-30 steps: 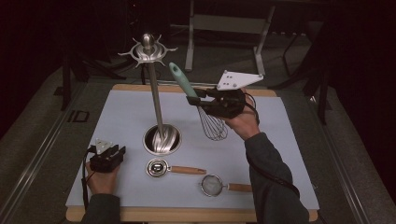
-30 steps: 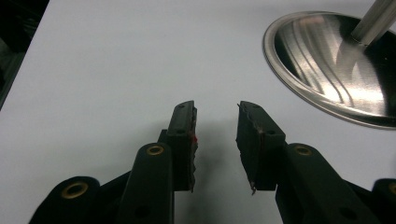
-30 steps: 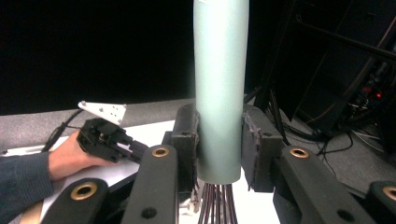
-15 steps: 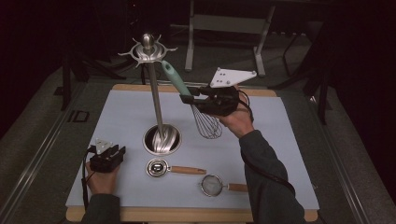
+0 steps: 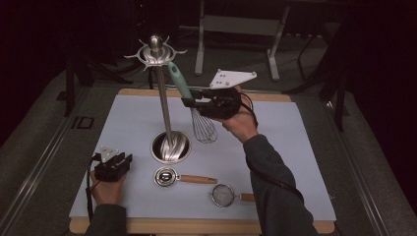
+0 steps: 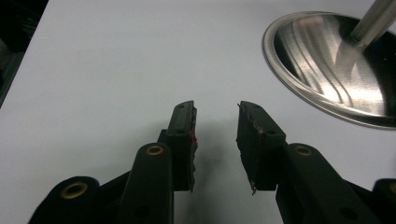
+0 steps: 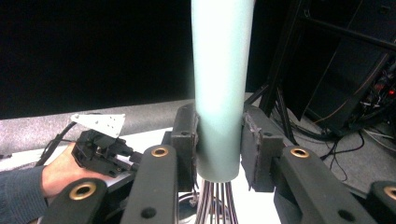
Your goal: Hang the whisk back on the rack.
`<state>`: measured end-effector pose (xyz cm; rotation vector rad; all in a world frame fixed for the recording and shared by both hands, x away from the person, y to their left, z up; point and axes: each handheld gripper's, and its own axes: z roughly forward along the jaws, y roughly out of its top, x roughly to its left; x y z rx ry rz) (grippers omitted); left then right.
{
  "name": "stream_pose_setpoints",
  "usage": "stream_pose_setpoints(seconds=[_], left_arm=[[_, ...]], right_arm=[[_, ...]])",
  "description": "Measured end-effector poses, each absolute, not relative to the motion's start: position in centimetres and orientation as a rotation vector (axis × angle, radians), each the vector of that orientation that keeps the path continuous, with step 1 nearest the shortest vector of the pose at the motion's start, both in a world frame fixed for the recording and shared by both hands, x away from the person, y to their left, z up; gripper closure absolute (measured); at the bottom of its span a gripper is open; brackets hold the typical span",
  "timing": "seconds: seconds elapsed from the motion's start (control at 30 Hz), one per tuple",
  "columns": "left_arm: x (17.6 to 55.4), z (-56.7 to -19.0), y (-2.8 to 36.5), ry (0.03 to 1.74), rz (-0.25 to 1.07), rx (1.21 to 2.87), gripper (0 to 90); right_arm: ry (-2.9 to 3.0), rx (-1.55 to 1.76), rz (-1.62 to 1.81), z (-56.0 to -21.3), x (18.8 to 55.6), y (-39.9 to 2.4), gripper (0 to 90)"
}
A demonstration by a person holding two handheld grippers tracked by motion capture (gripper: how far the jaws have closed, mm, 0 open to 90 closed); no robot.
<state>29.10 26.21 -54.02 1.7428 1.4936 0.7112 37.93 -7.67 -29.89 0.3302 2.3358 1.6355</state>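
Observation:
A whisk with a pale teal handle (image 5: pixel 178 81) and wire head (image 5: pixel 203 127) hangs in the air, tilted, and my right gripper (image 5: pixel 191 102) is shut on the handle. The handle's top lies beside the pole, just under the hook crown (image 5: pixel 156 51) of a tall metal stand. In the right gripper view both pads press the teal handle (image 7: pixel 219 93), the wires showing below. My left gripper (image 5: pixel 114 164) rests on the white mat at the front left, open, with nothing between its fingers (image 6: pixel 184 135).
The stand's round steel base (image 5: pixel 170 146) sits mid-mat, close to the left gripper's right side (image 6: pixel 336 65). A small metal cup with a wooden handle (image 5: pixel 166 176) and a mesh strainer (image 5: pixel 223 195) lie near the front edge. A dark frame stands behind the table.
My right gripper has carried the whisk leftward, bringing the handle's top up against the stand's pole under the hooks. The left gripper has stayed put.

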Motion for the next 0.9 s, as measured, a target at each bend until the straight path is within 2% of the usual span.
stream_pose_setpoints(seconds=[0.43,0.9], left_arm=[[29.1,-54.0,26.2,1.493,0.711,1.741,67.2],[29.1,-54.0,26.2,1.494,0.712,1.744,67.0]], right_arm=[[2.354,0.381,1.583,-30.2,38.3,-5.4,67.0],[2.385,0.345,1.552,-30.2,37.8,-6.3,64.5]])
